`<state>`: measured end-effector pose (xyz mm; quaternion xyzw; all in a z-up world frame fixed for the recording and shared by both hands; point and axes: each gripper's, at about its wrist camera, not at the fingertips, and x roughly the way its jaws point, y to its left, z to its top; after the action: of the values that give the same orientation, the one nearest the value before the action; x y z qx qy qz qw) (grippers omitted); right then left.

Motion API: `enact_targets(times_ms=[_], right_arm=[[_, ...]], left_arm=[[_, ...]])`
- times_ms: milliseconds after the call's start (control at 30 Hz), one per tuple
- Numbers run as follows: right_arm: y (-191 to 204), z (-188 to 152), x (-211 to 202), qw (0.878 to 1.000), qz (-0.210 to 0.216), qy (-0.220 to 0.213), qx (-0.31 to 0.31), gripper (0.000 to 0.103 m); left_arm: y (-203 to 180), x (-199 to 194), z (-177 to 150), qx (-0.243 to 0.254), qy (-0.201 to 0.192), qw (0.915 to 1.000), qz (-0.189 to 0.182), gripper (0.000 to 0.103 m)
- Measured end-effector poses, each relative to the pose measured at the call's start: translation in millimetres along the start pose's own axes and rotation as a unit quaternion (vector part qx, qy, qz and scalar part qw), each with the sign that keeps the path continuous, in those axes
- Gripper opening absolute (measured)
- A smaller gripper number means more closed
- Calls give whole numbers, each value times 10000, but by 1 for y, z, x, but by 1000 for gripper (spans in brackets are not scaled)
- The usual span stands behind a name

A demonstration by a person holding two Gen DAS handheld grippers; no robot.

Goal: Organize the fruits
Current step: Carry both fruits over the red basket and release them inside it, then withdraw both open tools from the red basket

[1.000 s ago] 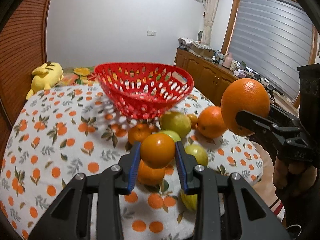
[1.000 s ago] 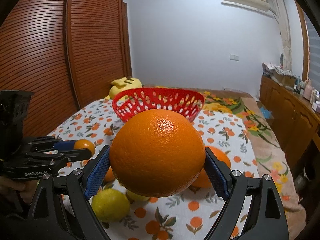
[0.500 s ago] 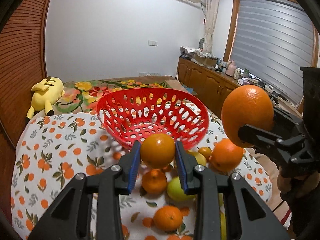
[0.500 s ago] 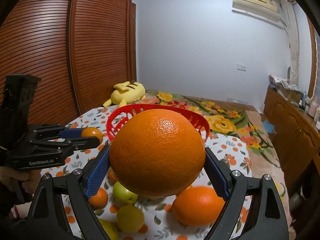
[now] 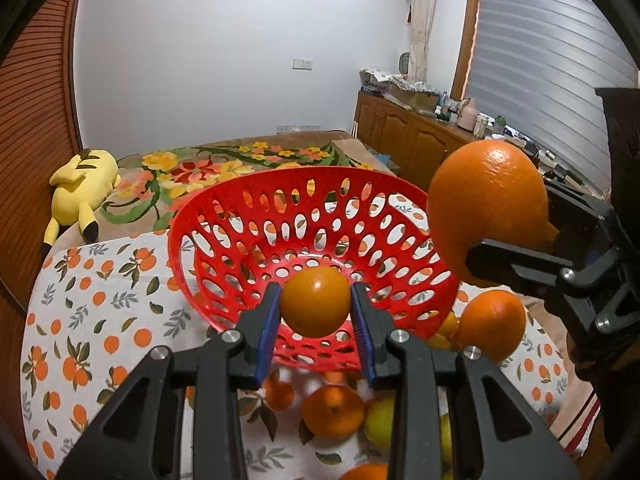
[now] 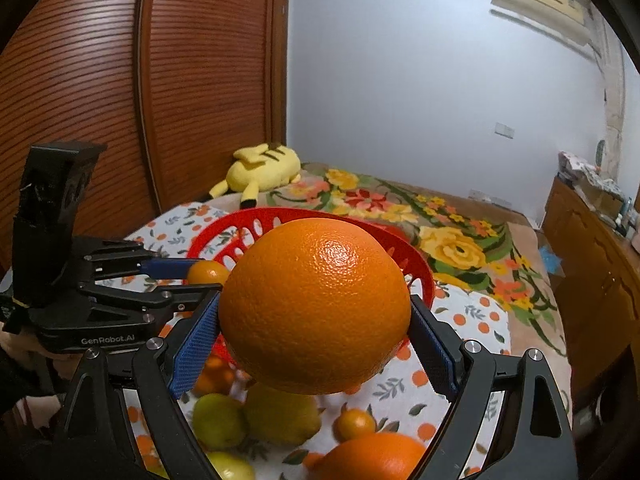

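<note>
Red perforated plastic basket [image 5: 224, 216] on the orange-print tablecloth [image 5: 80, 320], loose oranges and lemons [image 6: 256, 412] on the cloth before it, yellow plush toy [image 5: 80, 192] behind left, wooden sideboard [image 5: 404, 136] far right.

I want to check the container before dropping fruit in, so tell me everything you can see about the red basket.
The red basket is a round, shallow bowl of glossy red plastic, its flaring wall and floor pierced all over with oval holes under a smooth rim. It sits upright on the orange-print cloth, and no fruit shows inside it. Loose oranges and lemons lie on the cloth at its near side. The left gripper holds a small orange over its near edge, and the right gripper holds a large orange beside it.
</note>
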<state>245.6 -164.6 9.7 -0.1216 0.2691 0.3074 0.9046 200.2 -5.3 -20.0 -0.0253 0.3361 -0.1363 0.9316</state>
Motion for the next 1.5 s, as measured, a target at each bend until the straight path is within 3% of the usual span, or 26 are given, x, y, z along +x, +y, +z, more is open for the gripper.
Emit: enact_targets(times_ms=[500, 1500], right_arm=[[-12, -1, 50, 9983, 261, 520, -62, 91], [14, -7, 106, 9847, 504, 1579, -538, 91]], left_arm=[[9, 24, 7, 2, 146, 9999, 42, 37], [35, 0, 7, -224, -149, 9996, 99, 42]])
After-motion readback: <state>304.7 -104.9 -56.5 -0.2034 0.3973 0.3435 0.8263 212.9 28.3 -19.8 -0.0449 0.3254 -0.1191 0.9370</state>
